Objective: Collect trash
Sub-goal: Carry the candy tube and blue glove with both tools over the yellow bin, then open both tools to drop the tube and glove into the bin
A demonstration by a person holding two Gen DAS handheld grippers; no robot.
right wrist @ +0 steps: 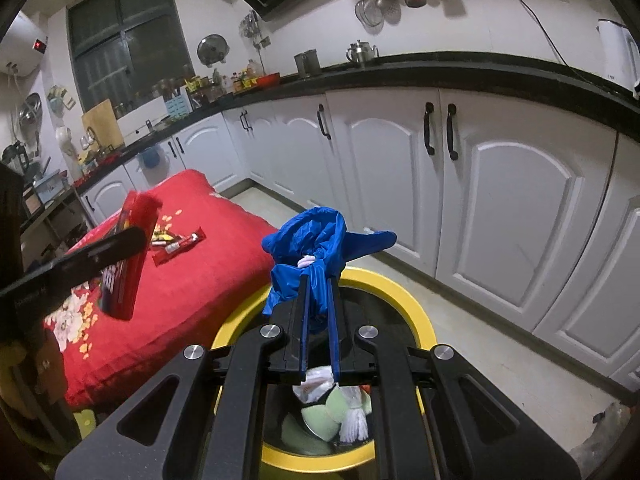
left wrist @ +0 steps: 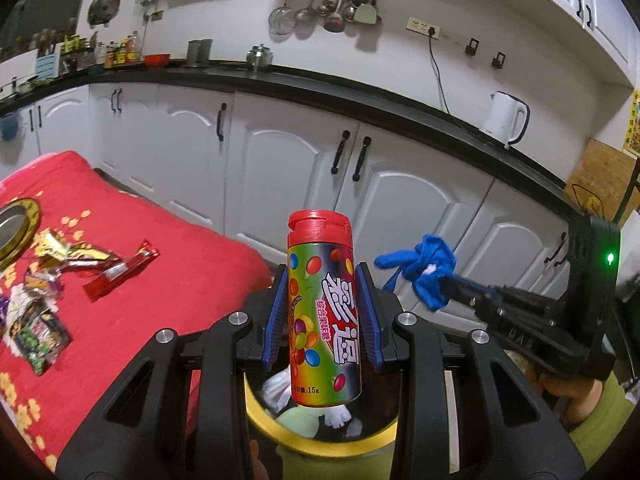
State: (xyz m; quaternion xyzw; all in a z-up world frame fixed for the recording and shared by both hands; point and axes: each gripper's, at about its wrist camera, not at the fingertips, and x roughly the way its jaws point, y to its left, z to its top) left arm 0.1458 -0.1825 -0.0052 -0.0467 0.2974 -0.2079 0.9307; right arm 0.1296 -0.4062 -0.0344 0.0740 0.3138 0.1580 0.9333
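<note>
Item one: my left gripper (left wrist: 322, 312), blue pads clamped on either side of a tall cylindrical candy tube with a red flip cap and a rainbow label (left wrist: 322, 304). The tube stands upright between the pads, directly above the yellow-rimmed black trash bin (left wrist: 256, 412).

Item two: my right gripper (right wrist: 318, 300), jaws nearly together, pinching a crumpled blue glove of thin rubbery material (right wrist: 316, 240). The glove bunches above the fingertips and hangs over the bin's far rim.

Item three: the bin itself, already holding white crumpled paper (right wrist: 316, 388), a pale green rounded piece (right wrist: 324, 416) and a white fringed scrap (right wrist: 354, 424).

Item four: a red quilted cloth with floral print (left wrist: 160, 300) covering a raised surface just beside the bin. On it I see a red foil snack wrapper (left wrist: 120, 272), a gold-and-silver wrapper (left wrist: 64, 252), a green-and-black printed packet (left wrist: 38, 340) and a gold-rimmed round metal dish (left wrist: 16, 232).

Item five: white kitchen cabinets with black handles (left wrist: 348, 156) behind, under a black countertop (left wrist: 280, 88) bearing a white electric kettle (left wrist: 506, 118).
</note>
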